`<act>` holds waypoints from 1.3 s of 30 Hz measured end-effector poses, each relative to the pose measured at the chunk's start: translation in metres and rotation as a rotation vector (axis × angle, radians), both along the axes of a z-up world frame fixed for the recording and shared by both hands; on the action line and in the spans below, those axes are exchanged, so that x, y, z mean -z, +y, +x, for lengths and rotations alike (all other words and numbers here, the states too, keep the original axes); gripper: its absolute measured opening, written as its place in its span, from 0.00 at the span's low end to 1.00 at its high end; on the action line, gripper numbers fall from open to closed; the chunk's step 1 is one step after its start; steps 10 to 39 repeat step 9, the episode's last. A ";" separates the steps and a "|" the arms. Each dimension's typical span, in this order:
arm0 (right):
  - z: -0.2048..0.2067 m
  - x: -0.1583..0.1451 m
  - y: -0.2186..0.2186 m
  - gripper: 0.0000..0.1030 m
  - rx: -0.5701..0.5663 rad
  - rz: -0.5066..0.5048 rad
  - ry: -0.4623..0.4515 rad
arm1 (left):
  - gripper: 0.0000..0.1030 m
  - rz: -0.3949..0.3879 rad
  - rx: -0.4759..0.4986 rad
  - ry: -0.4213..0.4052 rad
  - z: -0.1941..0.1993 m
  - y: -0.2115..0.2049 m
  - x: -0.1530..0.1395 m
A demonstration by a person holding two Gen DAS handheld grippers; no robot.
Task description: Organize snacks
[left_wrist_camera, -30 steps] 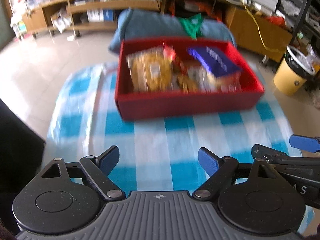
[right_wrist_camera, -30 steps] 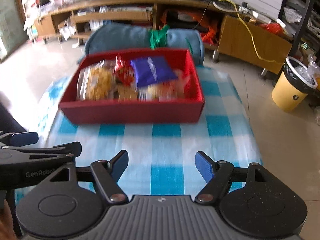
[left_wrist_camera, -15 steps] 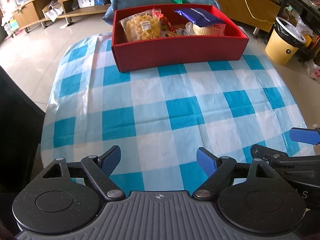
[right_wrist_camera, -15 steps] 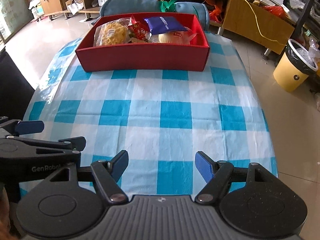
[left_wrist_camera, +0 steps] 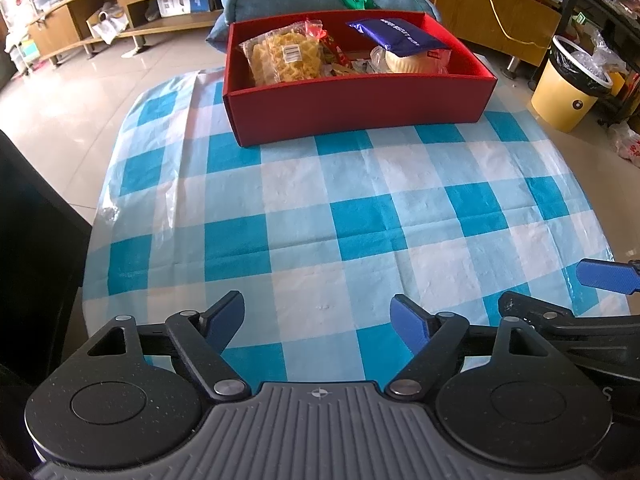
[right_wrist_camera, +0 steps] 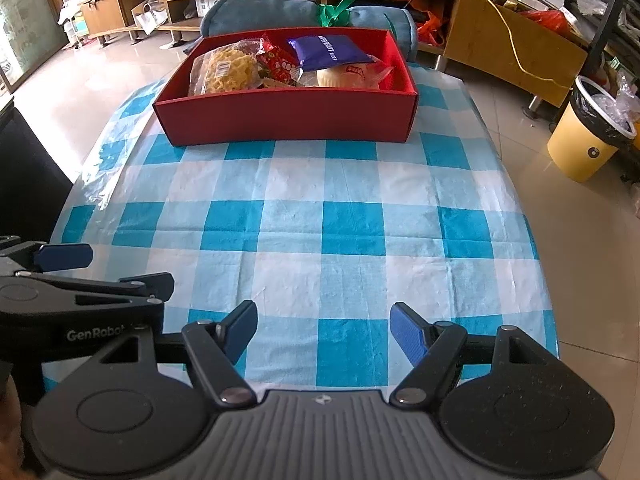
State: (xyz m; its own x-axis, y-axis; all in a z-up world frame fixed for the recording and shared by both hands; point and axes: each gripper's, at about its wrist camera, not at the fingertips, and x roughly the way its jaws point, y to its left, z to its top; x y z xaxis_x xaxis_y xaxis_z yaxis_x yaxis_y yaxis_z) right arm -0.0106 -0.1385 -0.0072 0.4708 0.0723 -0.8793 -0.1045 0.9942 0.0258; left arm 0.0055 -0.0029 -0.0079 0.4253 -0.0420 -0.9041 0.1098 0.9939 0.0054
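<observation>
A red box (left_wrist_camera: pixel 360 104) (right_wrist_camera: pixel 288 118) stands at the far end of the blue-and-white checked table. It holds a clear bag of yellow noodle snack (left_wrist_camera: pixel 286 58) (right_wrist_camera: pixel 226 68), a red packet (right_wrist_camera: pixel 278 62), a dark blue packet (left_wrist_camera: pixel 396 38) (right_wrist_camera: pixel 326 52) and a wrapped pale bun (left_wrist_camera: pixel 408 62) (right_wrist_camera: pixel 344 76). My left gripper (left_wrist_camera: pixel 318 316) is open and empty over the near edge of the table. My right gripper (right_wrist_camera: pixel 324 322) is open and empty beside it. Each gripper shows at the edge of the other's view.
A rolled blue cushion (right_wrist_camera: pixel 280 10) lies behind the box. A yellow bin (right_wrist_camera: pixel 592 132) with a black liner stands on the floor at right. Low wooden shelves (left_wrist_camera: pixel 160 4) line the back wall. A dark object (left_wrist_camera: pixel 36 248) borders the table's left side.
Both grippers have pulled back from the red box toward the table's near edge and risen. The box now looks farther away. Both stay open and empty.
</observation>
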 end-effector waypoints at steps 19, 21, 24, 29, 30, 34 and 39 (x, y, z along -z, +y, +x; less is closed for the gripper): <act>-0.001 -0.001 0.000 0.69 0.001 0.005 -0.004 | 0.82 -0.002 -0.001 -0.006 0.000 0.000 -0.002; -0.001 -0.001 0.000 0.69 0.001 0.005 -0.004 | 0.82 -0.002 -0.001 -0.006 0.000 0.000 -0.002; -0.001 -0.001 0.000 0.69 0.001 0.005 -0.004 | 0.82 -0.002 -0.001 -0.006 0.000 0.000 -0.002; -0.001 -0.001 0.000 0.69 0.001 0.005 -0.004 | 0.82 -0.002 -0.001 -0.006 0.000 0.000 -0.002; -0.001 -0.001 0.000 0.69 0.001 0.005 -0.004 | 0.82 -0.002 -0.001 -0.006 0.000 0.000 -0.002; -0.001 -0.001 0.000 0.69 0.001 0.005 -0.004 | 0.82 -0.002 -0.001 -0.006 0.000 0.000 -0.002; -0.001 -0.001 0.000 0.69 0.001 0.005 -0.004 | 0.82 -0.002 -0.001 -0.006 0.000 0.000 -0.002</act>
